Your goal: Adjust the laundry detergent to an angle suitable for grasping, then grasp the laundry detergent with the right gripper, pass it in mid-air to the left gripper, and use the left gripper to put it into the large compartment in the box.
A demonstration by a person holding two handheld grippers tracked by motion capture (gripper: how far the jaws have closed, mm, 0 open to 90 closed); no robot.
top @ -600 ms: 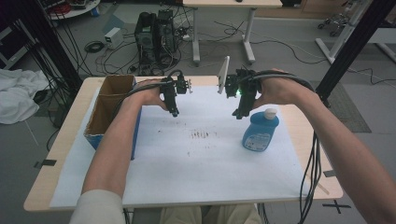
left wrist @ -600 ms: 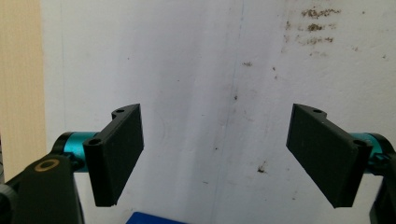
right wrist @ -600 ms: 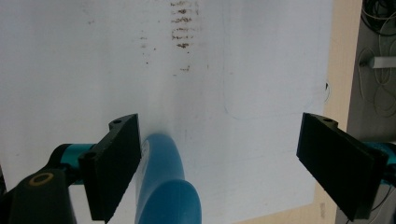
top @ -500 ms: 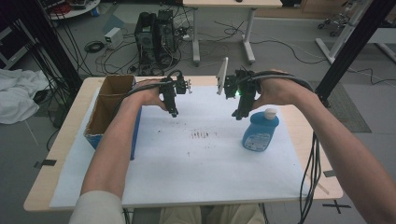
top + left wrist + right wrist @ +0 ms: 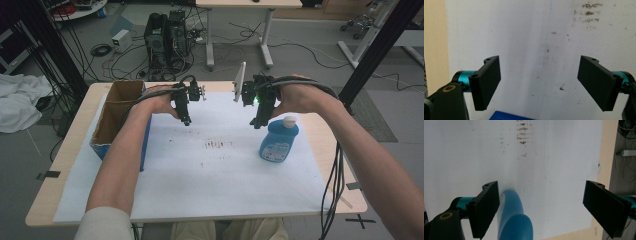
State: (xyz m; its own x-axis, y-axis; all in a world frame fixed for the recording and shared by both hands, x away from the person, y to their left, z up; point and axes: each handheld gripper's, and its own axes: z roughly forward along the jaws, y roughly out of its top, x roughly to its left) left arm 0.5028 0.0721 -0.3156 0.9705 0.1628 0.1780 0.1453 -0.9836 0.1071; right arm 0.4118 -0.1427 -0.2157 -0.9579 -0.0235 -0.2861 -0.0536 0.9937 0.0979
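Over the white sheet point(image 5: 200, 170) on the desk point(image 5: 75, 150), left tool point(image 5: 185, 119) hovers, jaws wide, nothing between them; right tool point(image 5: 258, 122) hangs jaws wide just above the blue bottle point(image 5: 278, 142); cardboard box point(image 5: 117, 115) sits far left.

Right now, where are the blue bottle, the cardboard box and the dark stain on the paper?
blue bottle point(image 5: 278, 142), high view, on its label.
cardboard box point(image 5: 116, 104), high view, on its inner wall.
dark stain point(image 5: 216, 144), high view, on the smudged streaks mid-paper.
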